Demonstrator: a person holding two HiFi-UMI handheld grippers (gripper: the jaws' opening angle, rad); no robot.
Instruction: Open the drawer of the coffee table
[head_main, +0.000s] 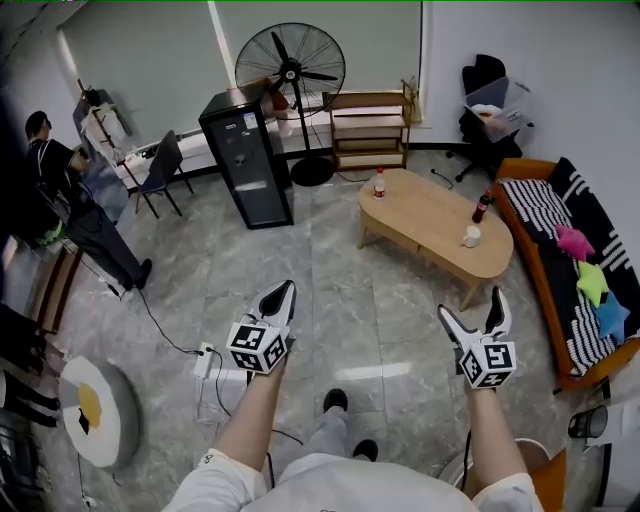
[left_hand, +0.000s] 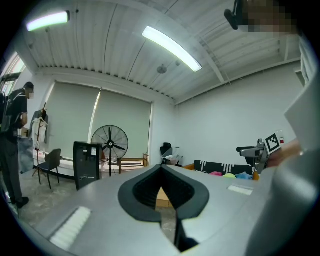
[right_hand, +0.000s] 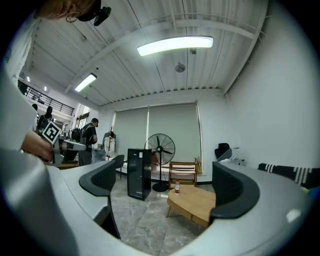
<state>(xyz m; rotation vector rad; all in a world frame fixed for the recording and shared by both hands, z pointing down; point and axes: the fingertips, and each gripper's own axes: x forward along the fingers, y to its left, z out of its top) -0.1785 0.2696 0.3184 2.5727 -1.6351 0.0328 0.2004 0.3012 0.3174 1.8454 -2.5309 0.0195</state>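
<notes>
Coffee table (head_main: 425, 215) well beyond fingers (head_main: 499, 306), left gripper (head_main: 283, 293) closed, right gripper (head_main: 471, 304) spread

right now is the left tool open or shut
Shut: the tips of the left tool meet in the left gripper view, with nothing held between them.

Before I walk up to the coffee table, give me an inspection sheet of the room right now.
Surface: grey tiled floor.
Job's things: wooden coffee table, ahead and to the right, not yet reached; its drawer is not in sight.
Clutter: red-capped bottle, dark bottle and white cup stand on the table.
Grippers: left gripper shut, empty; right gripper open, empty.
Cables: power strip with cable on the floor, left of the feet.
Surroundings: standing fan, black cabinet, wooden shelf, sofa, person far left.
</notes>
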